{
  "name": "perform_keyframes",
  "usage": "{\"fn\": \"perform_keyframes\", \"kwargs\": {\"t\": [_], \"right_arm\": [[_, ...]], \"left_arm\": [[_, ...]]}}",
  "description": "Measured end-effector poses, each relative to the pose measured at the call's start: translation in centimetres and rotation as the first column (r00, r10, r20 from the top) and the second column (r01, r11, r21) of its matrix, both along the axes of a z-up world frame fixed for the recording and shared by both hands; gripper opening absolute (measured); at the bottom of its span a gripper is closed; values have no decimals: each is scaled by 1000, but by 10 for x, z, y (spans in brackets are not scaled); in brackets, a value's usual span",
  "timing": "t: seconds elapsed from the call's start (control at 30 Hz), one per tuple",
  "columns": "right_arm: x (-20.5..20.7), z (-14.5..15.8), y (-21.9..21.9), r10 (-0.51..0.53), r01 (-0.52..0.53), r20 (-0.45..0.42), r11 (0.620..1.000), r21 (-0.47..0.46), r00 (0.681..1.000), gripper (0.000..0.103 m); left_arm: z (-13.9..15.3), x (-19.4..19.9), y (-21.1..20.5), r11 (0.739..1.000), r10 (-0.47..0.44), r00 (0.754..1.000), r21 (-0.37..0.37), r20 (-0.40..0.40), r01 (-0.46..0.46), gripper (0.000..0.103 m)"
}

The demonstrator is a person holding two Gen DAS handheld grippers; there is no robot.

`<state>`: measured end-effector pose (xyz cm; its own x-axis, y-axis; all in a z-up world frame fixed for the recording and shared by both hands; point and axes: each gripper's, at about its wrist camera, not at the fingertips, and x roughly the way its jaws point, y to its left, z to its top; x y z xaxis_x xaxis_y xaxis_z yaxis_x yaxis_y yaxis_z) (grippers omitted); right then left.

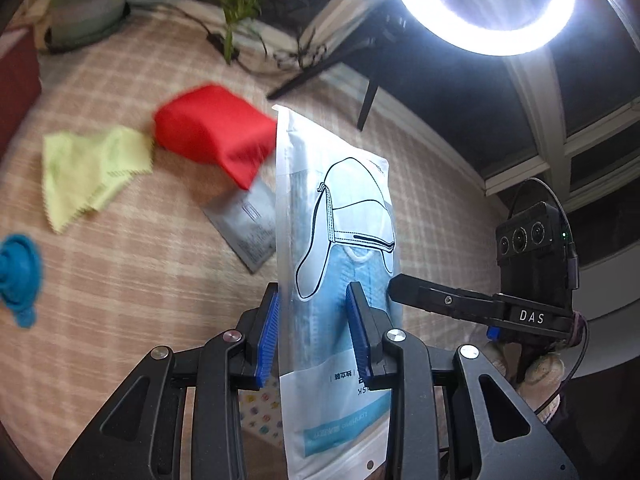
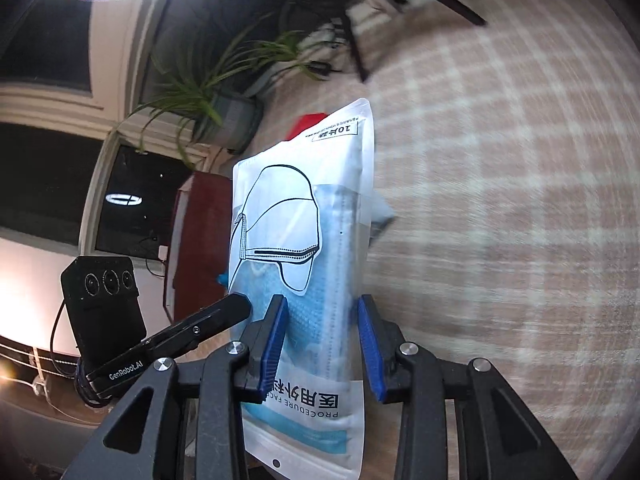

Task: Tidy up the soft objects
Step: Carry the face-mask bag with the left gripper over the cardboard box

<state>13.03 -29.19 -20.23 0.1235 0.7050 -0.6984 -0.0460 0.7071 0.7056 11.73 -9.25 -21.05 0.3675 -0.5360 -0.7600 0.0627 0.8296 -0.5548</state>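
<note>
Mask packet [image 1: 340, 280]: a flat white and clear pouch of blue face masks, with a line drawing of a masked head on its front. It is held upright in the air above the tabletop, between the two grippers.
Left gripper [image 1: 316, 332]: its blue ribbed pads [image 1: 270, 340] are closed on the lower half of the packet, one pad on each face.
Right gripper [image 2: 322, 344]: its blue pads [image 2: 370, 348] clamp the same packet from the opposite face, again on the lower half. In the left wrist view a black fingertip of this gripper touches the packet's right edge.
Hand [image 1: 540, 380]: a gloved hand shows below the right gripper's body in the left wrist view.
Tabletop [image 1: 120, 280]: covered in a beige cloth with pale checks; it looks blurred in both views.
Red cloth [image 1: 212, 132]: a puffy folded piece lying on the tabletop behind the packet.
Yellow-green cloth [image 1: 88, 172]: thin, with zigzag edges, lying just beside the red cloth toward the left edge.
Grey sachet [image 1: 248, 232]: flat, lying partly under the red cloth's near corner.
Blue object [image 1: 20, 276]: a small teal thing near the left edge; I cannot tell what it is.
Potted plant [image 1: 88, 0]: standing at the far edge, long leaves drooping.
Ring light [image 1: 484, 4]: lit, on a black stand above the far edge.
</note>
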Motion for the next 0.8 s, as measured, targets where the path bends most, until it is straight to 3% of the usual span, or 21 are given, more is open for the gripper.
{"fn": "perform_keyframes", "kwargs": {"t": [0.27,0.47,0.8], "right_arm": [[11,48,87,73,-73,66,997,-8,995,33],[18,72,185,164,-162,113,987,-25,980,33],[33,75,338,266,-265,132,964,-23,955,33]], "left_arm": [[46,-17,87,996,85,994,-15,71,-84,30],[65,-35,169,985,171,980,2,103,-172,31],[77,-45,294,953,294,950,41,106,-300,32]]}}
